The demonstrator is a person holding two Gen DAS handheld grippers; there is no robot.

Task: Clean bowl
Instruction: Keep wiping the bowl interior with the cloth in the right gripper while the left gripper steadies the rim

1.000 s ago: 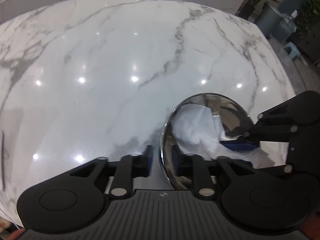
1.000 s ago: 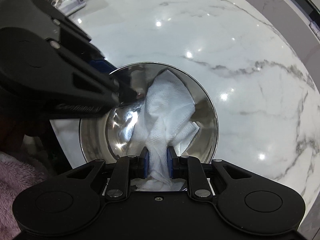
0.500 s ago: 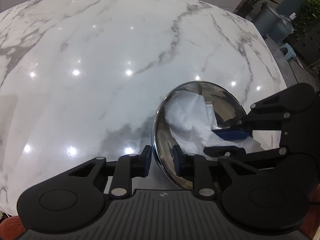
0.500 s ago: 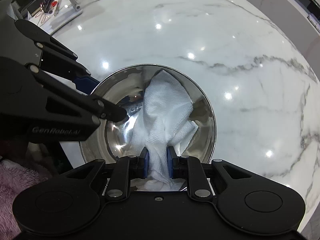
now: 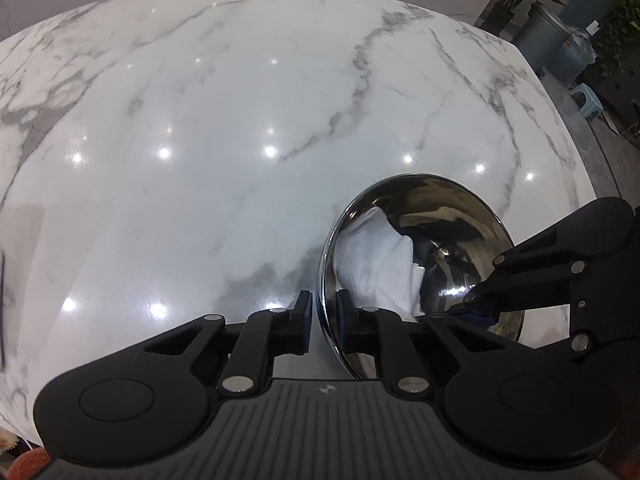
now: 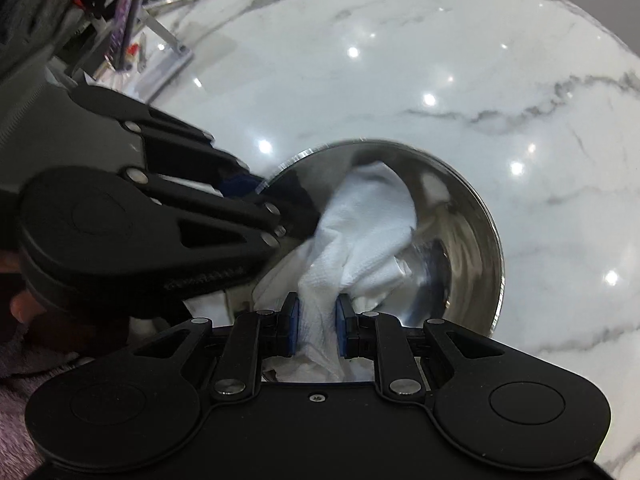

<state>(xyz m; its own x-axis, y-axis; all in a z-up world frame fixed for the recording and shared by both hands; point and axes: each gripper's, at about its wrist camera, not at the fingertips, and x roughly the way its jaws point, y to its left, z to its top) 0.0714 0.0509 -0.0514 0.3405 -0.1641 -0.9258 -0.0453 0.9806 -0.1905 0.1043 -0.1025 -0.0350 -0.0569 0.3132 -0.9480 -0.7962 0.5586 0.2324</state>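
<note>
A shiny steel bowl [image 5: 448,216] stands on the white marble table [image 5: 240,120], at the lower right in the left wrist view. My left gripper [image 5: 322,322] is shut on the bowl's near rim, one pad outside and one inside. A white paper towel [image 5: 372,256] lies against the bowl's inner wall. In the right wrist view my right gripper [image 6: 317,330] is shut on the paper towel [image 6: 360,224], which is pressed inside the bowl [image 6: 468,240]. The left gripper's body [image 6: 132,232] shows at the left of that view.
The table's far right edge [image 5: 568,128] drops to a floor with a bin [image 5: 548,36], plants and a small stool [image 5: 588,100]. A metal stand with clutter [image 6: 132,40] sits at the table's far left in the right wrist view.
The towel has swept round inside the bowl toward its left wall. My right gripper has shifted and the right wrist view is now blurred with motion. The left gripper still holds the rim.
</note>
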